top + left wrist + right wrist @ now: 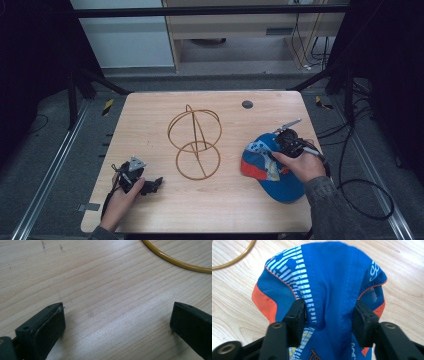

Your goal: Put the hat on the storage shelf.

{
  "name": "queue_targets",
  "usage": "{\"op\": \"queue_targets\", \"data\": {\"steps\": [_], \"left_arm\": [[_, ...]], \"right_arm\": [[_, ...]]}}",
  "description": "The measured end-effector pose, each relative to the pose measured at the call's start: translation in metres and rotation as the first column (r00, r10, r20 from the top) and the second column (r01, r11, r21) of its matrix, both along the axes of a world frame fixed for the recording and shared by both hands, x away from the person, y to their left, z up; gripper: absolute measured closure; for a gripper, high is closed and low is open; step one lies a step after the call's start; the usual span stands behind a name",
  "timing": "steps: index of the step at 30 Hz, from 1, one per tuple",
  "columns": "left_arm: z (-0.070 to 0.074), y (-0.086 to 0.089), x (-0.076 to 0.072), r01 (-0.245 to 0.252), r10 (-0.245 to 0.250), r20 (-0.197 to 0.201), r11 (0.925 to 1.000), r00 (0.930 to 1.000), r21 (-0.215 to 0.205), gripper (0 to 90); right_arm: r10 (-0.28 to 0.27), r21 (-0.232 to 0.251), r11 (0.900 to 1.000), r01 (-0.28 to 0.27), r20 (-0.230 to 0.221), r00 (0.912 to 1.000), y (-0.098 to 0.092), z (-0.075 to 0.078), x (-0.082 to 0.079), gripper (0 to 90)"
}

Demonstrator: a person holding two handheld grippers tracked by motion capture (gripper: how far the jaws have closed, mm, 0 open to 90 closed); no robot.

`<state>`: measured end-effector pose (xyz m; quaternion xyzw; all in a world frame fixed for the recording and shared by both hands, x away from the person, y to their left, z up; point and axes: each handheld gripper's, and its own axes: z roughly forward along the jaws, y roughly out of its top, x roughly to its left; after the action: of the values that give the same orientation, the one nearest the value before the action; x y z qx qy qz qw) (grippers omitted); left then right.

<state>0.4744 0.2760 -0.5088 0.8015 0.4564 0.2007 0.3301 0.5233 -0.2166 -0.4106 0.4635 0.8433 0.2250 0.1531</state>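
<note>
The right gripper (328,315) pinches a fold of the blue cap (332,277) — soft, light cloth, best held by such a gathered ridge — while the left gripper (116,322) rests spread over bare table (100,290).

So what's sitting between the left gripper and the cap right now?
In the high view, the gold wire stand stands on the table between the left gripper and the blue cap, which the right gripper pinches.

Overhead forward-down on the table (150,210); gripper views close, sharing the wire stand (194,142) ring.
</note>
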Motion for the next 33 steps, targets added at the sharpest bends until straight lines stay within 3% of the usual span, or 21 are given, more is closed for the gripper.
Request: {"op": "queue_targets", "data": {"steps": [3, 4, 7, 9, 14, 21, 26, 33], "left_arm": [[0.0, 0.0, 0.0, 0.002, -0.002, 0.001, 1.0, 1.0, 0.002, 0.0], [0.0, 0.0, 0.0, 0.004, -0.004, -0.001, 1.0, 1.0, 0.002, 0.0], [0.0, 0.0, 0.0, 0.004, -0.004, -0.001, 1.0, 1.0, 0.002, 0.0], [0.0, 0.0, 0.0, 0.005, -0.005, -0.001, 1.0, 1.0, 0.002, 0.0], [0.0, 0.0, 0.0, 0.006, -0.006, -0.001, 1.0, 1.0, 0.0, 0.0], [0.0, 0.0, 0.0, 0.006, -0.006, -0.002, 1.0, 1.0, 0.0, 0.0], [0.0, 0.0, 0.0, 0.006, -0.006, -0.002, 1.0, 1.0, 0.001, 0.0], [0.0, 0.0, 0.0, 0.007, -0.007, -0.003, 1.0, 1.0, 0.001, 0.0]], "right_arm": [[0.003, 0.001, 1.0, -0.003, -0.007, 1.0, 0.0, -0.002, 0.0, 55.3], [0.008, 0.0, 1.0, -0.008, -0.015, 0.9999, 0.001, -0.004, 0.0, 60.5], [0.019, -0.001, 1.0, -0.019, -0.016, 0.9997, 0.0, -0.005, 0.0, 64.9], [0.026, 0.0, 1.0, -0.026, -0.025, 0.9994, 0.001, -0.007, 0.0, 74.2], [0.039, 0.006, 0.999, -0.039, -0.036, 0.9986, -0.001, -0.009, 0.001, 83.7], [0.053, 0.028, 0.998, -0.052, -0.035, 0.998, -0.007, 0.0, -0.002, 86.3], [0.064, 0.063, 0.996, -0.063, -0.016, 0.9978, -0.012, 0.019, -0.006, 87.3], [0.082, 0.063, 0.995, -0.083, 0.012, 0.9966, -0.015, 0.035, -0.008, 87.5]]}}
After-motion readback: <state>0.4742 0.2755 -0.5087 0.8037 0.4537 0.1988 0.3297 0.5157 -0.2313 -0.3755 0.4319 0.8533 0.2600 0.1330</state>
